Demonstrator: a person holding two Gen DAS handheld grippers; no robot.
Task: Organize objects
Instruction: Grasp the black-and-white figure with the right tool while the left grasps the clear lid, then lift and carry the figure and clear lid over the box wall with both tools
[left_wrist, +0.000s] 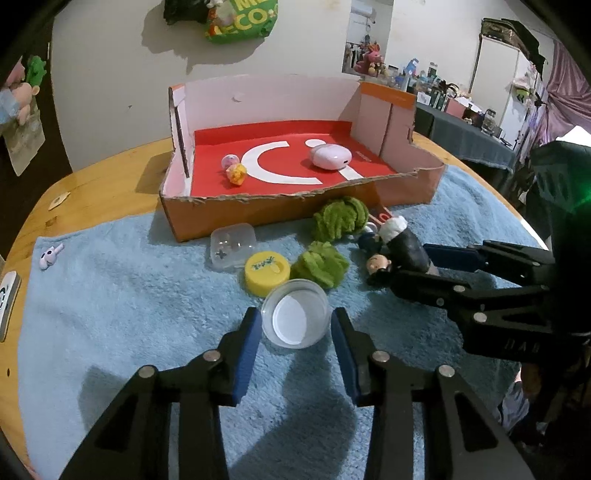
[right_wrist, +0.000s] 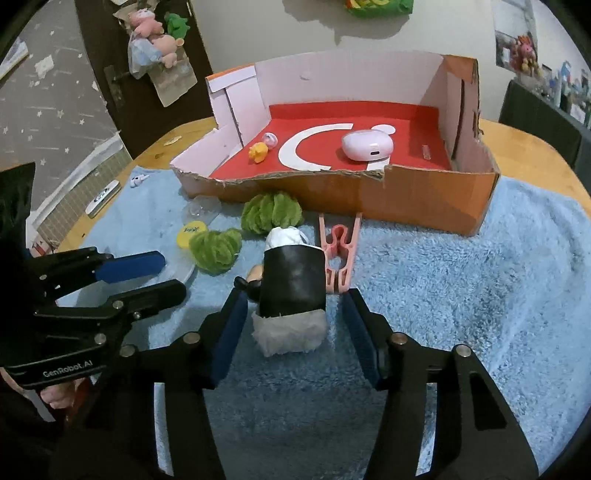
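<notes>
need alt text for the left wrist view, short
The left gripper straddles a small clear round dish on a blue towel, its blue pads beside the rim with gaps showing. Beyond lie a yellow cap, two green pom-poms and a cardboard box holding a pink case.

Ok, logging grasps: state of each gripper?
Left gripper: open, fingers either side of the clear dish.
Right gripper: open around the black-and-white doll.

Clear round lid (left_wrist: 295, 320), black-wrapped roll (right_wrist: 291, 284) on towel (right_wrist: 461, 295)
</notes>
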